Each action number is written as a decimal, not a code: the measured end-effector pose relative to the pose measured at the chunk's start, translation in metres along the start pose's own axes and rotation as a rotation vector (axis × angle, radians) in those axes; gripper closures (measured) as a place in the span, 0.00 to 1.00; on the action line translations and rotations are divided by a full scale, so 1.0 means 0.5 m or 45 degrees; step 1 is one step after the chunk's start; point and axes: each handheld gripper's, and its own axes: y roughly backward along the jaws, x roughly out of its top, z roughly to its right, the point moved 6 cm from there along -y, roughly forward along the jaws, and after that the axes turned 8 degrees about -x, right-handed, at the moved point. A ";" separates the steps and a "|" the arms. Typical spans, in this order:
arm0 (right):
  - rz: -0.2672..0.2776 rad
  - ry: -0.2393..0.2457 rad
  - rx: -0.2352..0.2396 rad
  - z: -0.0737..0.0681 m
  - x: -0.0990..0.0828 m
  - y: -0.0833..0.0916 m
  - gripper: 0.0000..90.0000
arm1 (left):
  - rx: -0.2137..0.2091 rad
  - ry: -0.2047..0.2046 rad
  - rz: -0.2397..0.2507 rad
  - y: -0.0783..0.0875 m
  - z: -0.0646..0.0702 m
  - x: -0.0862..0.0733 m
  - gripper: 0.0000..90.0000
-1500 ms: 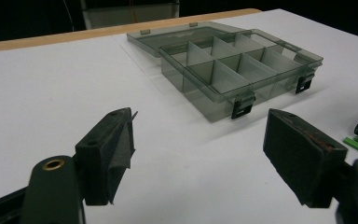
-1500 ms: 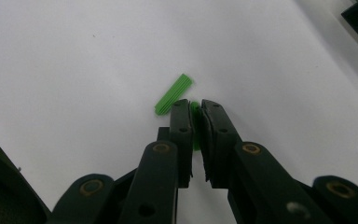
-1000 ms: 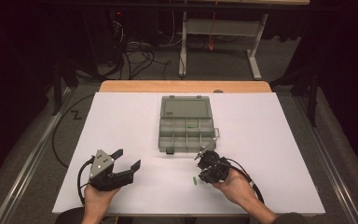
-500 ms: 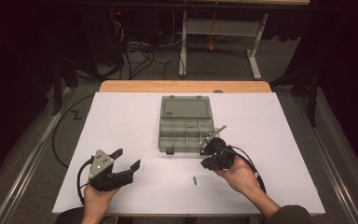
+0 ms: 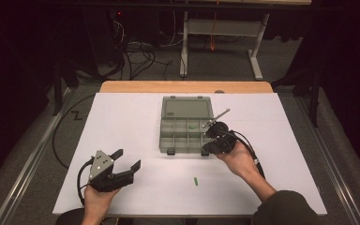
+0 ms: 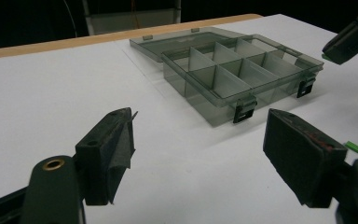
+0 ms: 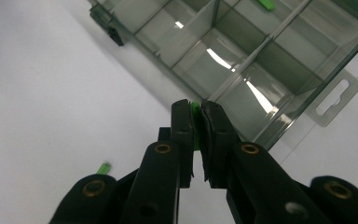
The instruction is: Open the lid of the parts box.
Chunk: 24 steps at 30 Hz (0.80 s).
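The counter [image 5: 122, 122] is covered with a white sheet, with a strip of bare wood along its far edge. Near the middle sits a clear grey box [image 5: 186, 124] with its lid lying flat open on the far side and its dividers making two rows of compartments; one small green piece [image 5: 192, 125] lies in a far-row compartment. The person's right hand [image 5: 238, 159] holds the right hand-held gripper [image 5: 210, 136] at the box's right end, just over the near corner. In the right gripper view its jaws are pinched nearly together on a thin green strip [image 7: 195, 122]. The left hand-held gripper [image 5: 124, 161] rests low at the near left of the counter, well apart from the box, its jaws spread wide and holding nothing. Another green strip [image 5: 196, 181] lies loose on the sheet between the two hands, nearer the front edge.
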 end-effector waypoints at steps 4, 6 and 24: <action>0.009 -0.018 -0.013 0.015 0.020 -0.007 0.96 | 0.000 0.000 0.001 0.000 0.000 0.001 0.27; 0.012 -0.043 -0.019 0.021 0.030 -0.010 0.96 | 0.000 -0.001 0.001 0.000 -0.001 0.001 0.27; 0.023 -0.075 -0.060 0.056 0.105 -0.058 0.96 | -0.010 0.003 0.002 -0.001 -0.001 0.003 0.28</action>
